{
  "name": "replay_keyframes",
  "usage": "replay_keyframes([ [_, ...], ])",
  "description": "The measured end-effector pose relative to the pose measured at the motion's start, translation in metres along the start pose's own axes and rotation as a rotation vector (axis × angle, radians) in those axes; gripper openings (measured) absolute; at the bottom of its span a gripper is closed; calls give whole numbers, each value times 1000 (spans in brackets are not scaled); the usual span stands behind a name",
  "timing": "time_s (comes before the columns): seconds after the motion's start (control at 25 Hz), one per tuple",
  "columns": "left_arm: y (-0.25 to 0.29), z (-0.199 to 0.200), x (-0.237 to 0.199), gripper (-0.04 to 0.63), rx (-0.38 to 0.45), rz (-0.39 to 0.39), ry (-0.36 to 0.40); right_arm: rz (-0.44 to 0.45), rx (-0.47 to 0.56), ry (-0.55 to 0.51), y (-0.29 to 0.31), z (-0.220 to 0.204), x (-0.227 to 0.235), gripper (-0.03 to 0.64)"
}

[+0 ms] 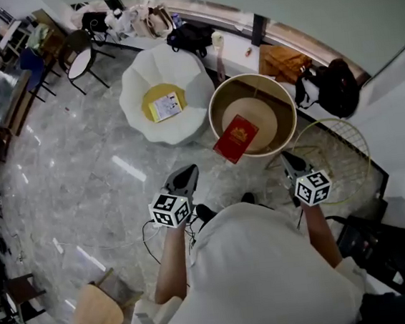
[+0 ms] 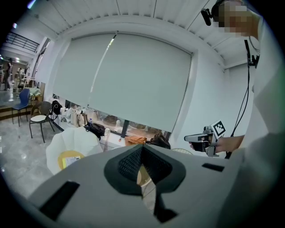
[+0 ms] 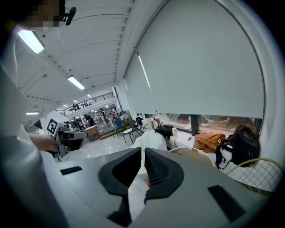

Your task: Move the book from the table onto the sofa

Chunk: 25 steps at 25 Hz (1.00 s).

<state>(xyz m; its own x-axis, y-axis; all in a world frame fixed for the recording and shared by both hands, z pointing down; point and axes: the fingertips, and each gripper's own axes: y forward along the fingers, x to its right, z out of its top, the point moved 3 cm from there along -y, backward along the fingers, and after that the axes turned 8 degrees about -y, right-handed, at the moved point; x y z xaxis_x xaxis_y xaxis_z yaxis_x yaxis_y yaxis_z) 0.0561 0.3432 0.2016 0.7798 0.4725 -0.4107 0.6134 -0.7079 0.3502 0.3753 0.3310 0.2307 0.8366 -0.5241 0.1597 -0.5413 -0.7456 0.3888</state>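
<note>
A red book (image 1: 237,138) lies on the near left edge of the round tan table (image 1: 284,106), partly overhanging the rim. Left of the table stands the white petal-shaped sofa (image 1: 137,85), whose yellow cushion (image 1: 154,98) carries a pale booklet (image 1: 166,106). My left gripper (image 1: 187,172) hovers shut and empty in front of the sofa and left of the book. To the right, level with the table's near edge, my right gripper (image 1: 286,157) is shut and empty too. The left gripper view shows the shut jaws (image 2: 142,149) with the sofa (image 2: 73,140) beyond. The right gripper view's jaws (image 3: 143,151) face the table (image 3: 191,152).
A yellow wire-frame piece (image 1: 338,150) stands right of the table. A black backpack (image 1: 335,86) and a brown bag (image 1: 282,61) rest on the window ledge behind. Chairs (image 1: 80,62) stand far left, a wooden stool (image 1: 99,312) near left, and cables (image 1: 152,235) lie on the marble floor.
</note>
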Motion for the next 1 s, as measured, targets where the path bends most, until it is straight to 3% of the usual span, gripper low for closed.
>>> replay_keyframes([
  [0.44,12,-13,16,0,29,49,-78,103,-47,-28,-1,-10,27,46],
  [0.72,19,-24,16,0,2,73,-94,125,-70,18,1,-24,35,46],
  [1.0,29,-23,-7,2,-31,50,-102,122,-92,55,16,-33,19,46],
])
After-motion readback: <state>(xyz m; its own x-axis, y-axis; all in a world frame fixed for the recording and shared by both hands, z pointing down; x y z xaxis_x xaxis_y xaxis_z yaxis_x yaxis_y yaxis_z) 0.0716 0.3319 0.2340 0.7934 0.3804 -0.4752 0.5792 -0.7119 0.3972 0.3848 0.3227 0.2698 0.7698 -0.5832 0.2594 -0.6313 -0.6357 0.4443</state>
